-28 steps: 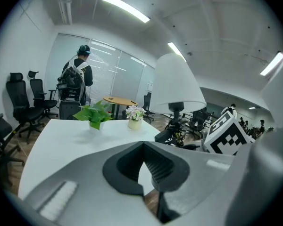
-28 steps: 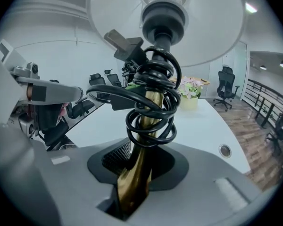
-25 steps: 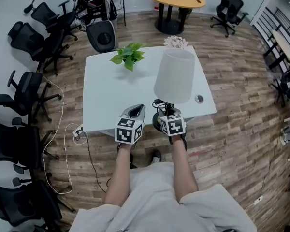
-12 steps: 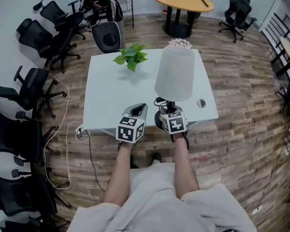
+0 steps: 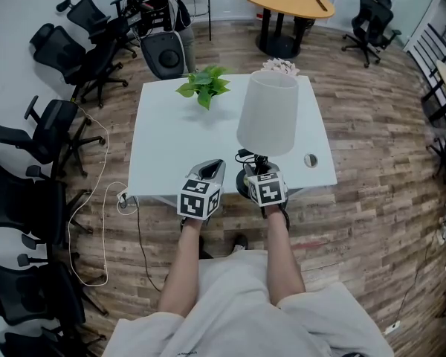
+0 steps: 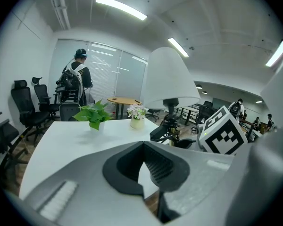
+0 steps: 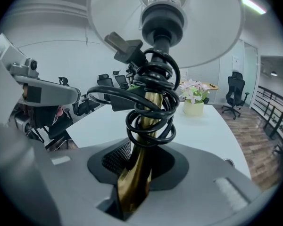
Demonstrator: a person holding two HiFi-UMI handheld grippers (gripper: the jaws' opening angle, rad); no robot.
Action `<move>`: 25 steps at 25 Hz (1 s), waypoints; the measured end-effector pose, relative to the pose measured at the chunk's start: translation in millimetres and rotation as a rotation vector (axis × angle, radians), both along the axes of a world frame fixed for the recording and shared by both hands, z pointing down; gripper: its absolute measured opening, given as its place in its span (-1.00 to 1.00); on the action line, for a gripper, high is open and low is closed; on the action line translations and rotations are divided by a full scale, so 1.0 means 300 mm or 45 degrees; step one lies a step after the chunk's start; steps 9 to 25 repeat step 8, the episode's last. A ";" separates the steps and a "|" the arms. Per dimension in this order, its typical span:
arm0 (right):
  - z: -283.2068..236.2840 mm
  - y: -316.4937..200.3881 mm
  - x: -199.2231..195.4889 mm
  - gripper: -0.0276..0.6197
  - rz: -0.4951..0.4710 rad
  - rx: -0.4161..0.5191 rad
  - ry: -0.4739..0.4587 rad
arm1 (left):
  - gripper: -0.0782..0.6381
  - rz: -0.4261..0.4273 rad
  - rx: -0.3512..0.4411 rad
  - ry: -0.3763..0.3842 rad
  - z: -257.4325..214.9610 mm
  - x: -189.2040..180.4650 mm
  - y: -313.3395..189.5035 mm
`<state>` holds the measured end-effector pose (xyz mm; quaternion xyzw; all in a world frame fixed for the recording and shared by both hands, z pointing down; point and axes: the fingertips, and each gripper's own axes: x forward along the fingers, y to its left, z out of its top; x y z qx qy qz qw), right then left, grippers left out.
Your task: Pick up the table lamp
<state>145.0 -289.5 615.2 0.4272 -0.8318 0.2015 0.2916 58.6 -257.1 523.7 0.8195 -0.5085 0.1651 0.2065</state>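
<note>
The right claw (image 5: 259, 174) pinches the table lamp (image 5: 267, 114) low on its pole, at the near edge of the table (image 5: 171, 143). A low grip likely keeps the lamp from tipping. The left claw (image 5: 210, 171) hangs over that same edge.

In the left gripper view, its jaws are pressed together with nothing in them.

In the right gripper view, the gold pole (image 7: 144, 140) sits tight between the jaws, under the wound black cord (image 7: 153, 102).
</note>
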 end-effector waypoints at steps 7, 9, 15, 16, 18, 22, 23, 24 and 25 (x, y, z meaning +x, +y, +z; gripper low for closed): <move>-0.020 -0.007 0.011 -0.50 0.001 0.024 -0.016 | -0.78 0.000 -0.003 -0.005 0.003 0.017 0.005; -0.023 -0.008 0.011 -0.50 0.000 0.027 -0.018 | -0.78 0.000 -0.004 -0.005 0.003 0.017 0.006; -0.023 -0.008 0.011 -0.50 0.000 0.027 -0.018 | -0.78 0.000 -0.004 -0.005 0.003 0.017 0.006; -0.023 -0.008 0.011 -0.50 0.000 0.027 -0.018 | -0.78 0.000 -0.004 -0.005 0.003 0.017 0.006; -0.023 -0.008 0.011 -0.50 0.000 0.027 -0.018 | -0.78 0.000 -0.004 -0.005 0.003 0.017 0.006; -0.023 -0.008 0.011 -0.50 0.000 0.027 -0.018 | -0.78 0.000 -0.004 -0.005 0.003 0.017 0.006; -0.023 -0.008 0.011 -0.50 0.000 0.027 -0.018 | -0.78 0.000 -0.004 -0.005 0.003 0.017 0.006; -0.023 -0.008 0.011 -0.50 0.000 0.027 -0.018 | -0.78 0.000 -0.004 -0.005 0.003 0.017 0.006; -0.023 -0.008 0.011 -0.50 0.000 0.027 -0.018 | -0.78 0.000 -0.004 -0.005 0.003 0.017 0.006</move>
